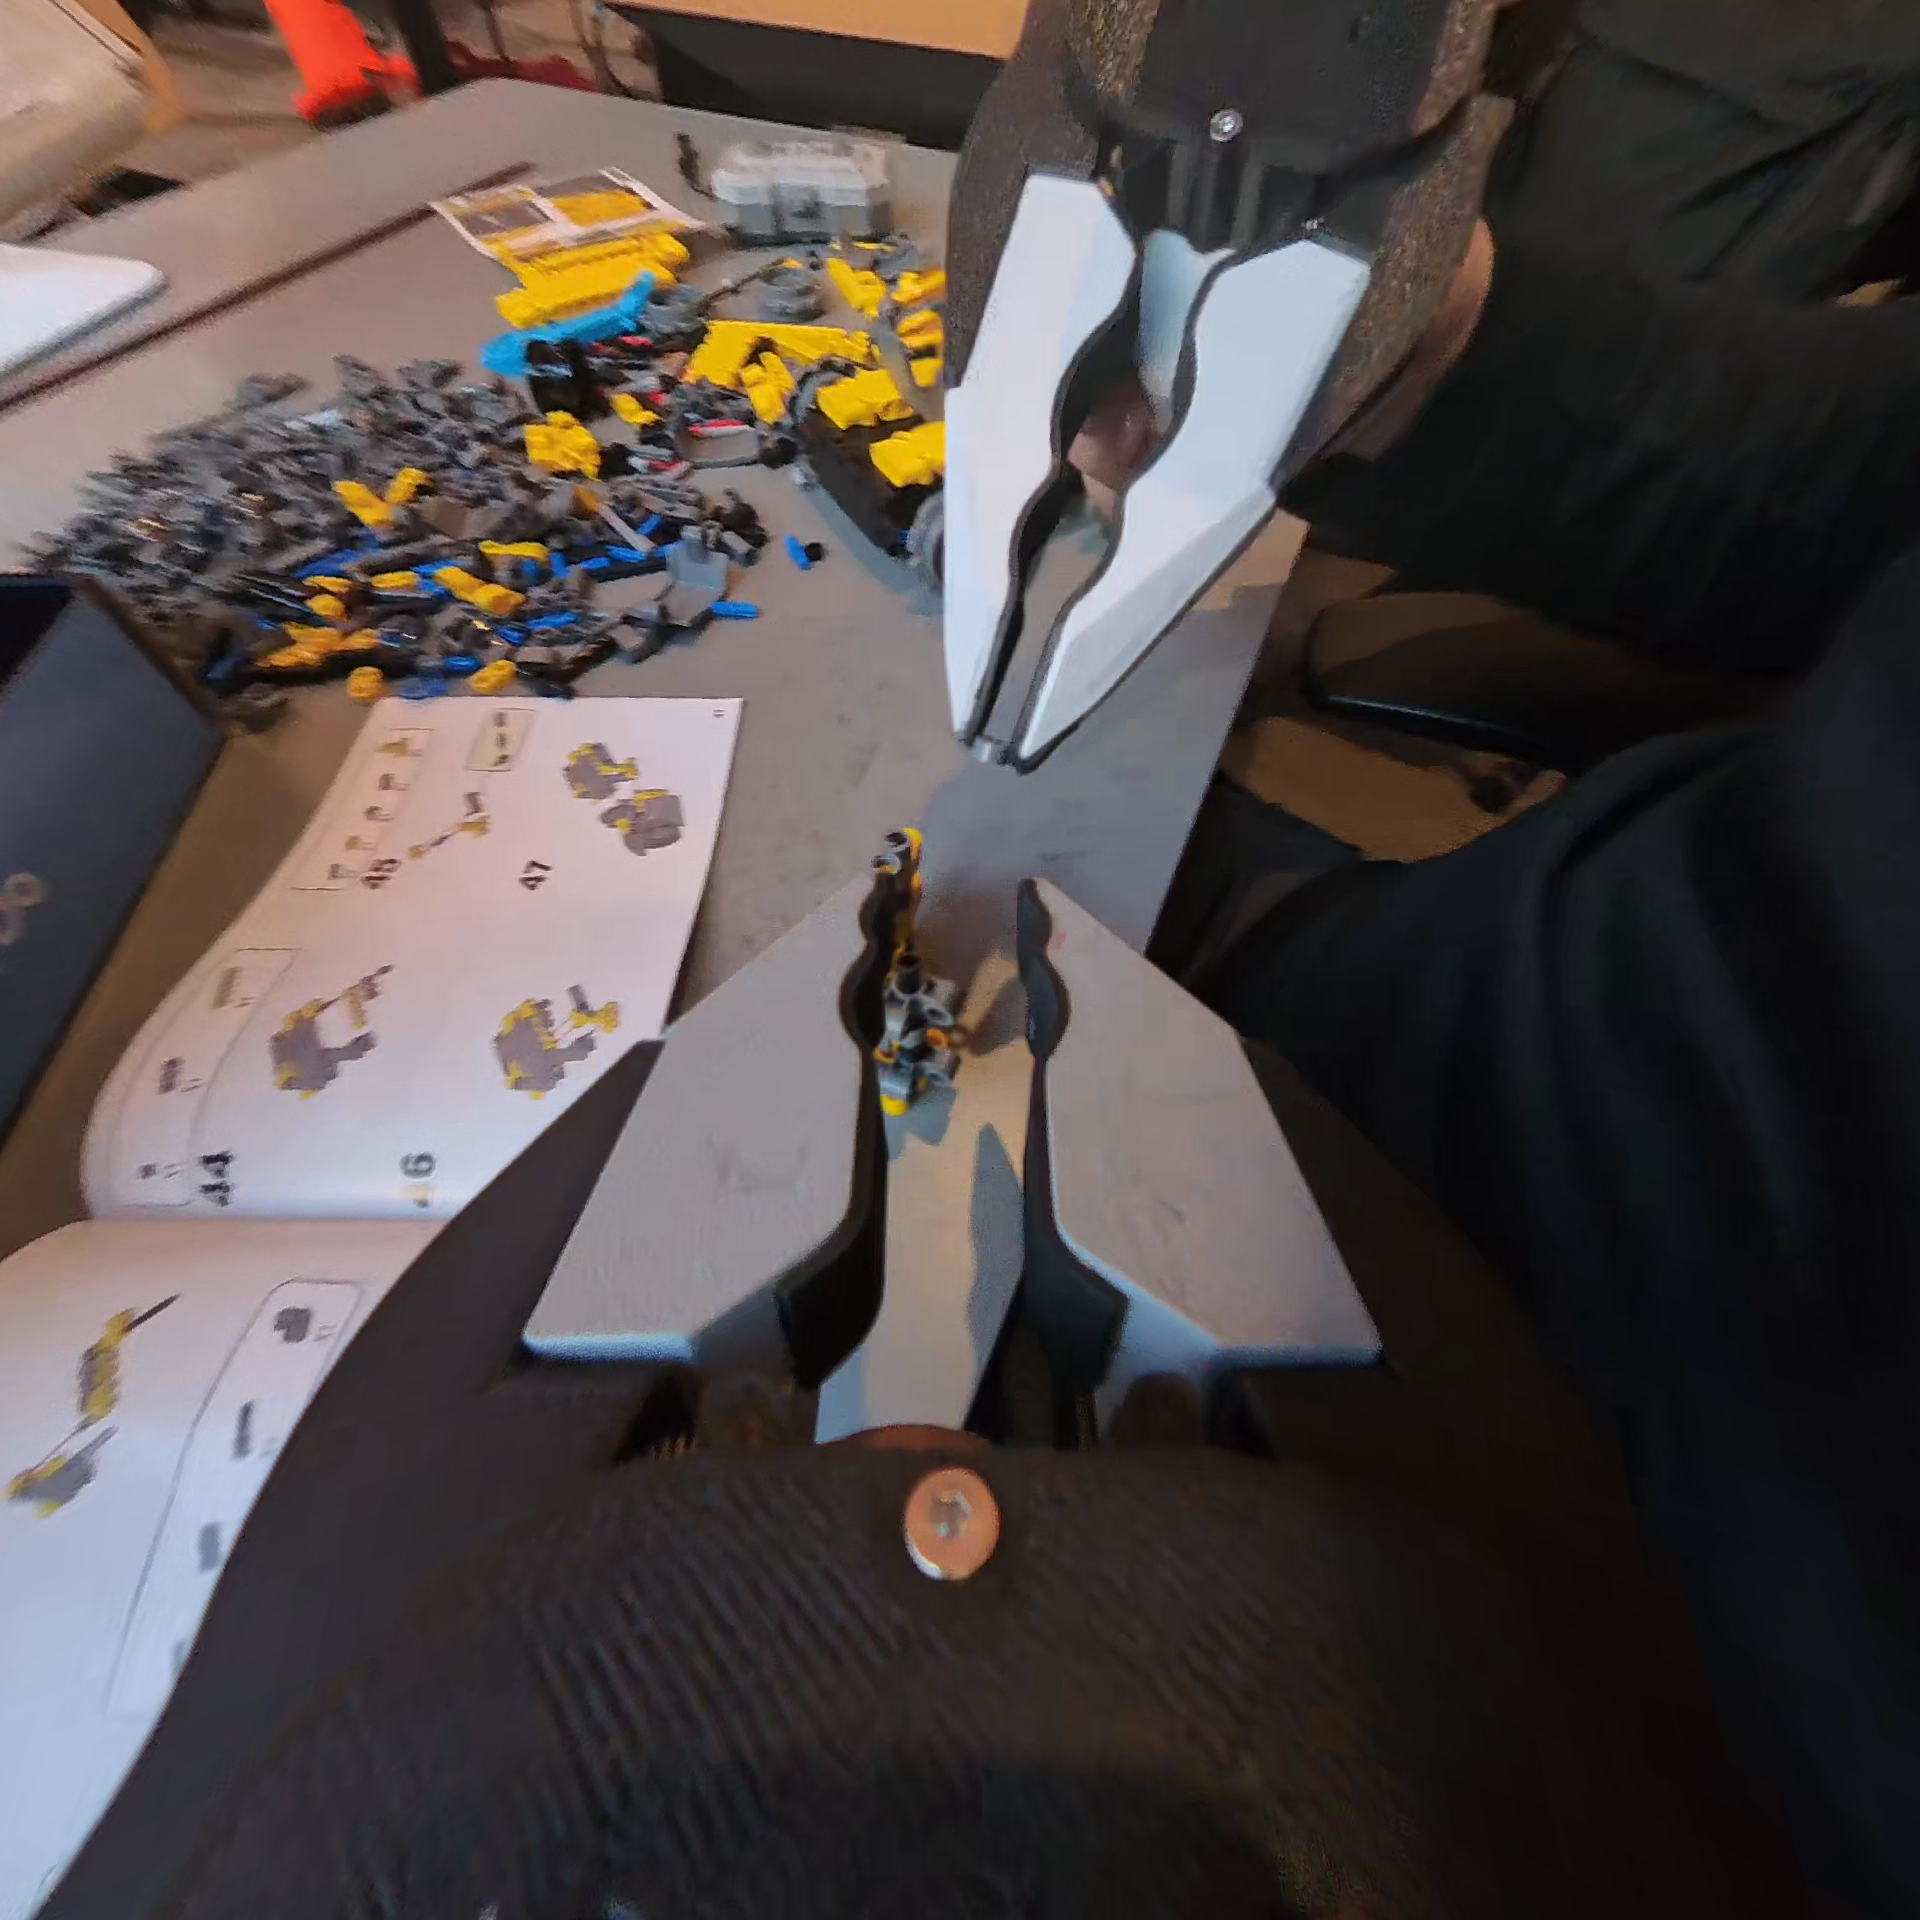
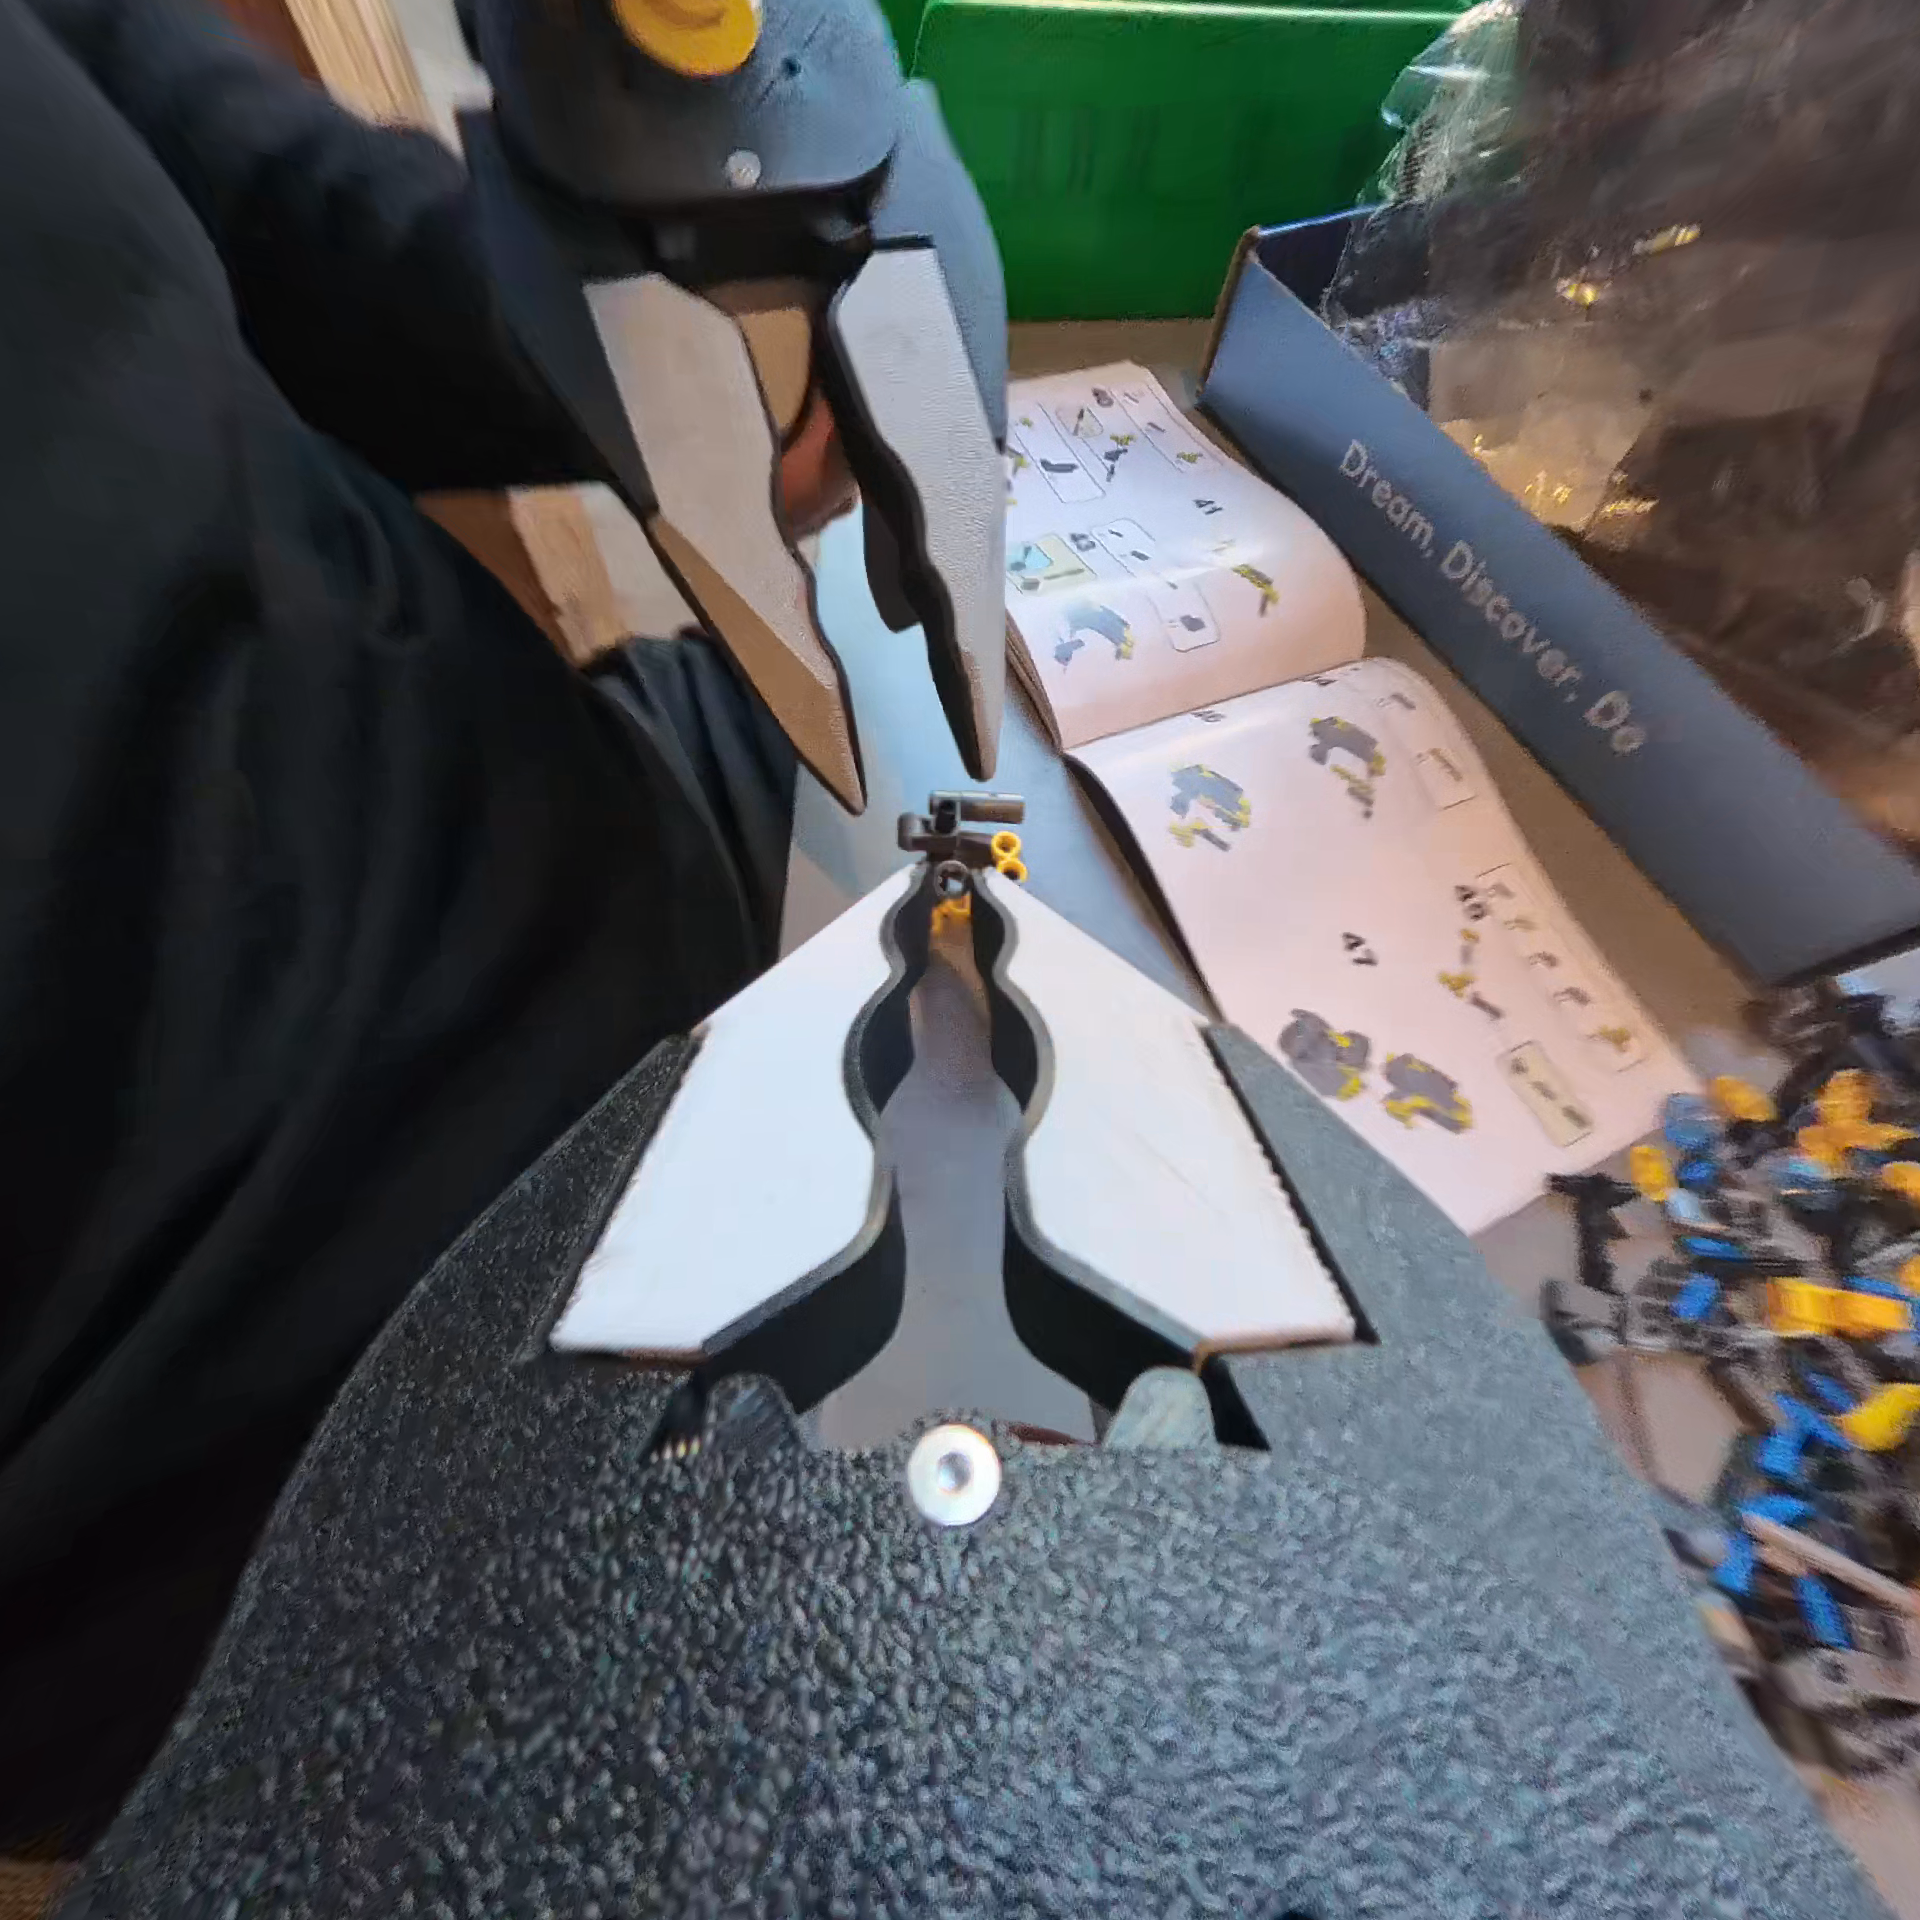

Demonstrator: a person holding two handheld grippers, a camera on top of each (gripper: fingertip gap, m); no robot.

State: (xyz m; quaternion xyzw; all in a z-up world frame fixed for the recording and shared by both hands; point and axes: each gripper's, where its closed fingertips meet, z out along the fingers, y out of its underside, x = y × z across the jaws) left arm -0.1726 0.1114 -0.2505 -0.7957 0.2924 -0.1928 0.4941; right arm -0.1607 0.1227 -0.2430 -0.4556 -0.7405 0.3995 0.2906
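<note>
Subassembly (image 2: 961,847), grey and yellow, sits pinched in the right gripper (image 2: 948,883) tips above the table (image 1: 831,644) edge; left gripper (image 2: 920,774), empty, gapes slightly just beyond, booklet (image 2: 1351,935) at right.

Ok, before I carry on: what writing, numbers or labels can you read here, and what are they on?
I don't copy out writing; here is what bears it.
Open instruction booklet: printed step numbers, legible.
Dark blue box: pale lettering along its side, legible.
Leaflet at the far end of the table: too blurred.
Small brick assembly in the right gripper: none seen.
</note>
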